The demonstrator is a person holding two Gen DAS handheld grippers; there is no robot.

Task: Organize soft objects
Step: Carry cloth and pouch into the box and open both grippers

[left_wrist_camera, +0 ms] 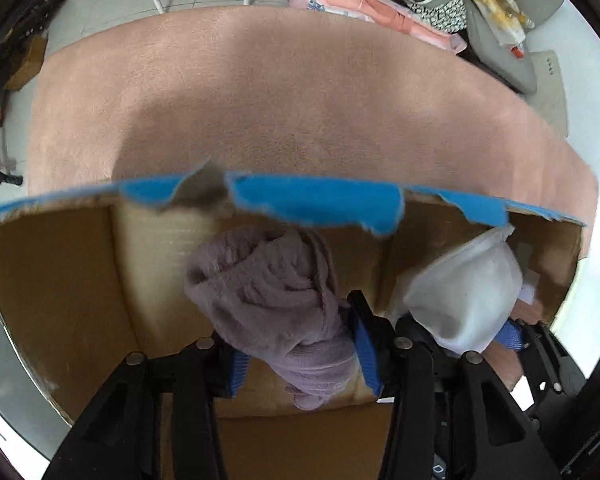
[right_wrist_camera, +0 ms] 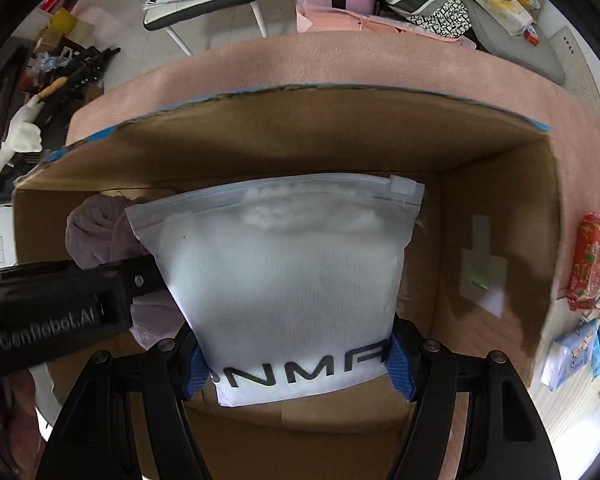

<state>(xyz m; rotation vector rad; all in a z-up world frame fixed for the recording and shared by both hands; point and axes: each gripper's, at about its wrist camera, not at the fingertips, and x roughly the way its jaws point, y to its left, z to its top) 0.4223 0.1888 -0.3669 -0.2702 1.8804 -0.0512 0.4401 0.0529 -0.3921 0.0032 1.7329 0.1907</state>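
**Two soft loads held over an open carton**

A bundled mauve towel (left_wrist_camera: 276, 312) is seen at the centre of the left wrist view, pinched between the blue pads of the left gripper (left_wrist_camera: 302, 364), whose jaws are drawn in close on the cloth. It hangs over the open cardboard box (left_wrist_camera: 60, 280). The towel's pile is plush and ribbed, its folds loose; it is judged light, limp and compressible, so a hold across the thickest part of the bundle is best, since a corner would let it unroll.

In the lower middle of the right wrist view a frosted white zip bag (right_wrist_camera: 284, 280), stuffed with something fluffy, is clamped near its bottom edge by the right gripper (right_wrist_camera: 298, 364), the jaws set wide around its bulk. The film looks smooth and is judged slippery, the filling airy and yielding; a firm squeeze low on the padded body should hold, while the zip seam at the top is best left alone.

The box has matte brown corrugated walls with torn blue tape along the rim, and it stands on a peach, short-napped rug (left_wrist_camera: 300, 92).
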